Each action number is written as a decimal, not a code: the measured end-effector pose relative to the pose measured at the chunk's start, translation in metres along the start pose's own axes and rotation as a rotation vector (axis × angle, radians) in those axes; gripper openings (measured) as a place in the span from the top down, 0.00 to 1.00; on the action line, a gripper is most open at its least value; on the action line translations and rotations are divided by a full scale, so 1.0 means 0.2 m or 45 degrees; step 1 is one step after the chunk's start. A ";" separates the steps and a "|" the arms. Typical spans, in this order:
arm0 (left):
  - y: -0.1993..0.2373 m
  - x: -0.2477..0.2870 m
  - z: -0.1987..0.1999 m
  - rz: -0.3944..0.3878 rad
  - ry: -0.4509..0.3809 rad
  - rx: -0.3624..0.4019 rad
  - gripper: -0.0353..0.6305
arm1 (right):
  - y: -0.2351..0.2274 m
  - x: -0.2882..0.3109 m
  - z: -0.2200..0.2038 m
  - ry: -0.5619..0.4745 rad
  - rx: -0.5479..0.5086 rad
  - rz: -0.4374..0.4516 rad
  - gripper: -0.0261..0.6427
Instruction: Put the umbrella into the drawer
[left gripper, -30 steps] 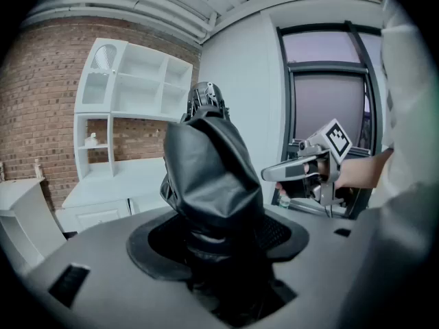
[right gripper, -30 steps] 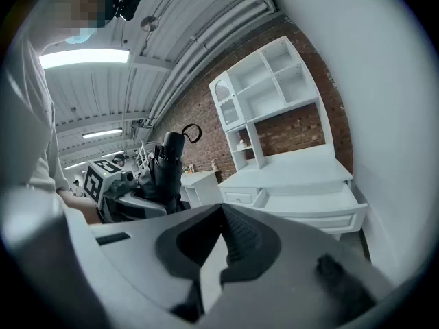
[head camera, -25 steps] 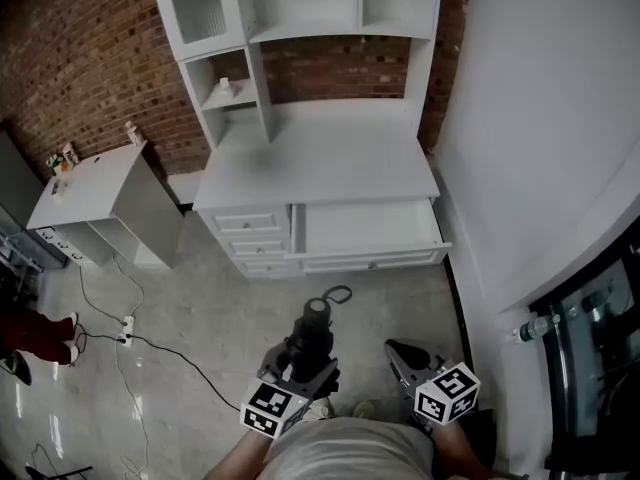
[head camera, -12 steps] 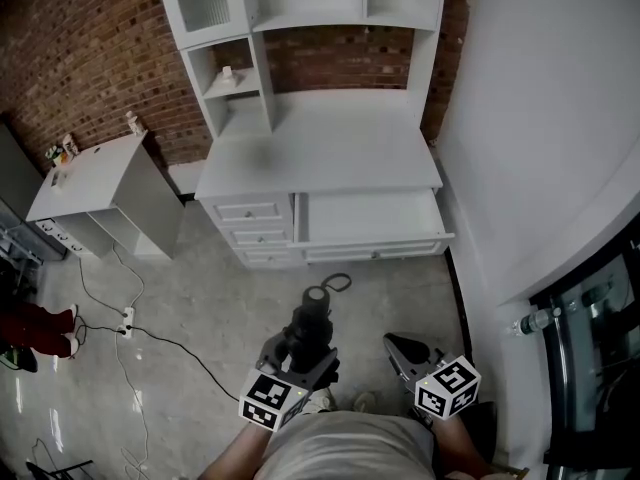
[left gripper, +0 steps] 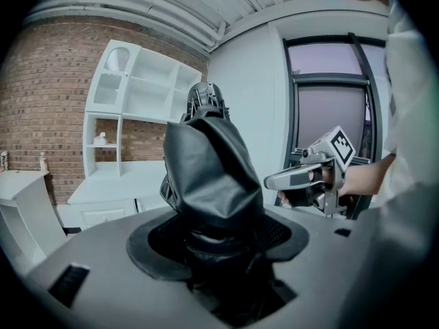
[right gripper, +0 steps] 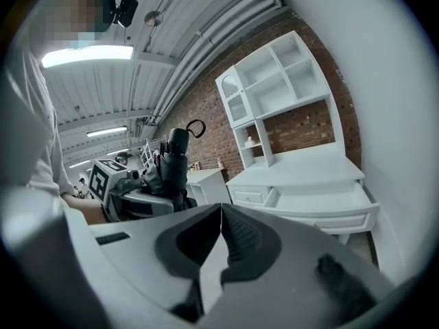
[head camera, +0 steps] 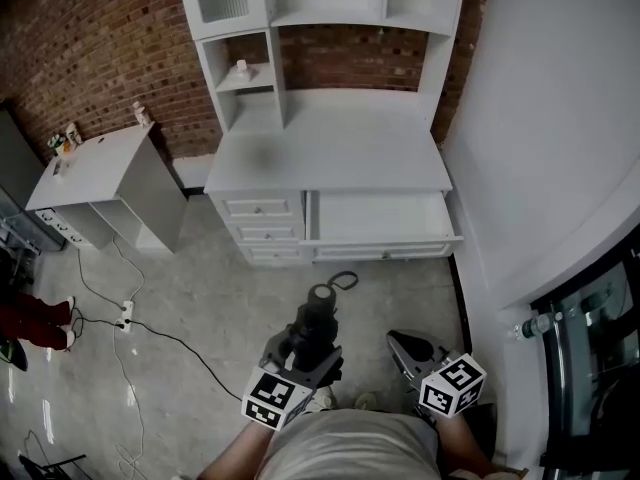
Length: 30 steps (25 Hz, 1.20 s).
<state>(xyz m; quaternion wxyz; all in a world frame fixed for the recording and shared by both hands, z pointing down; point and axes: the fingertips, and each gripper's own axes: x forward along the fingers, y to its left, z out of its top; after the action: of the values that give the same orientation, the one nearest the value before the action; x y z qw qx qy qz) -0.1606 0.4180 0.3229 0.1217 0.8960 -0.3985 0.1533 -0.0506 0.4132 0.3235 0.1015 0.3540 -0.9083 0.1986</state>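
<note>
left gripper (head camera: 303, 356): in your left hand, low in the head view. its jaws stand wide and are clamped on the folded umbrella, and black fabric fills the gap between the pads in the left gripper view.
right gripper (head camera: 402, 346): in your right hand, just beside the left one. its jaws are pressed together edge to edge with nothing between them.
folded umbrella (head camera: 316, 320): black, gripped around its fabric body. the handle end points ahead toward the desk, and the wrist loop (head camera: 343, 281) hangs off that far end. you are holding it over the floor, well short of the drawer.
floor (head camera: 220, 318): pale tiles, with a cable and power strip (head camera: 127, 315) off to your left.
drawer (head camera: 385, 250): the wide one under the desktop, pulled out with its front facing you.
small drawers (head camera: 262, 232): a stack, all pushed in, just left of the open drawer.
desk with hutch (head camera: 330, 153): white, set against the brick wall (head camera: 90, 38).
side cabinet (head camera: 100, 168): white, left of the desk, with a few small items on top, too small to name.
</note>
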 end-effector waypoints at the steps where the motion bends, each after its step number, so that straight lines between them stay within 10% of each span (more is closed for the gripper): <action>1: 0.02 -0.02 0.00 -0.004 -0.002 -0.002 0.51 | 0.02 0.02 0.01 -0.003 -0.001 -0.002 0.92; 30: 0.40 0.00 0.05 -0.056 -0.050 -0.009 0.51 | -0.01 0.36 0.13 -0.031 -0.011 -0.041 0.92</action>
<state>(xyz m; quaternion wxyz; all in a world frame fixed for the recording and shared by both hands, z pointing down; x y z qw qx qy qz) -0.2190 0.3621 0.3214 0.1203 0.9071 -0.3814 0.1315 -0.1025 0.3574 0.3234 0.0951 0.3704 -0.9045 0.1887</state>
